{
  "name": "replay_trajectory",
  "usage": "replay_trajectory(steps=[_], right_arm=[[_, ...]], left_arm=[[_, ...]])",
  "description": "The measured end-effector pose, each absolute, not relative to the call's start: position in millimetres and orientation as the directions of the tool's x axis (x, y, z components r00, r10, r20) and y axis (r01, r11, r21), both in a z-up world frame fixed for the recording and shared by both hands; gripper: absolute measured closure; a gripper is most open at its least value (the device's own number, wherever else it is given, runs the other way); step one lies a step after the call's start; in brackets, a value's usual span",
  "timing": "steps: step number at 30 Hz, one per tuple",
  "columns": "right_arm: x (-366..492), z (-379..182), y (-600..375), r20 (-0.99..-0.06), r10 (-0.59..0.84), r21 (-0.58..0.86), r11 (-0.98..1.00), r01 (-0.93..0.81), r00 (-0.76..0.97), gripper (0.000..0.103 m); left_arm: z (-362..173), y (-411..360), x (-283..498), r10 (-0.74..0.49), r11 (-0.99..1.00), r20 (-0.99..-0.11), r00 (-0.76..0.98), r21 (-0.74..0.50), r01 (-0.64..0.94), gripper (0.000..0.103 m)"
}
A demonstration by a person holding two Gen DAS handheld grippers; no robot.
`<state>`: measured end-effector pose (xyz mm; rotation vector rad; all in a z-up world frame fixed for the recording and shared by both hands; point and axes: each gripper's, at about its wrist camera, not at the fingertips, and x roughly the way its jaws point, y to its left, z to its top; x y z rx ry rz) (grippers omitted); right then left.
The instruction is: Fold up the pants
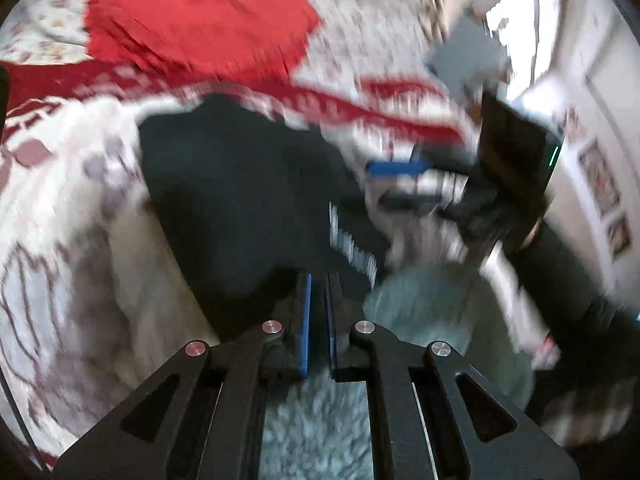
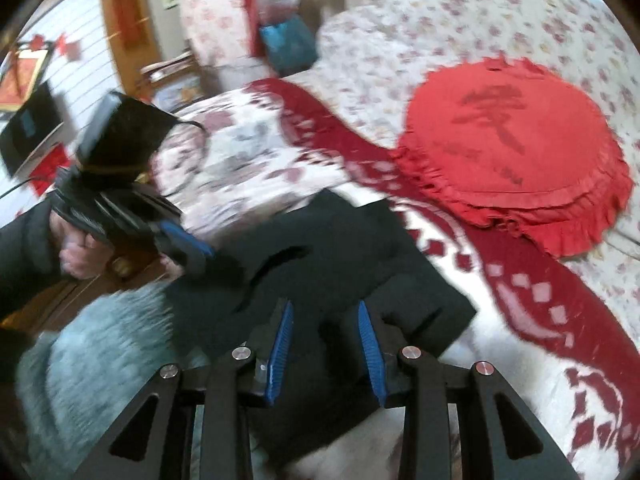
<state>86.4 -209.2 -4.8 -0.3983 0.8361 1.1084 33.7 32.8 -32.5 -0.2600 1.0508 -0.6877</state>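
Both views blurred by motion.

Black pants (image 2: 320,248) lie folded into a compact dark block on the bed (image 2: 460,28), on a white-and-red patterned blanket (image 2: 520,300). A round red frilled cushion (image 2: 516,148) sits beyond them, apart. A pale blue-grey fluffy throw (image 2: 88,360) borders the pants on the near side.

Left gripper (image 1: 317,280): pitched steeply downward, jaws drawn almost together, only a thin slit between the blue pads. Tips sit over the near edge of the pants; whether cloth is pinched in the slit I cannot tell. In the right wrist view this gripper (image 2: 196,250) comes in from the left, tips at the pants' left edge, gripped by a bare hand (image 2: 78,254) with a dark sleeve (image 2: 24,248) behind.

Right gripper (image 2: 326,312): also angled down, jaws partway open, hovering above the pants with dark cloth visible through the gap; pads not pressing on anything. From the left wrist view it (image 1: 394,184) reaches in from the right, blue pads over the pants' far edge, forearm in a dark sleeve (image 1: 560,272).
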Motion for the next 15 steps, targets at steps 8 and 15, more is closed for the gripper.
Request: replay_trajectory(steps=[8, 15], right_arm=[[101.1, -25.5, -216.2, -0.84, 0.52, 0.166, 0.52, -0.838, 0.156, 0.071], [158.4, -32.4, -281.5, -0.653, 0.738, 0.652, 0.663, -0.368, 0.174, 0.054]], left_arm=[[-37.4, 34.0, 43.4, -0.638, 0.769, -0.686, 0.35, -0.547, 0.33, 0.096], [-42.8, 96.1, 66.3, -0.619, 0.697, -0.568, 0.542, -0.716, 0.047, 0.043]])
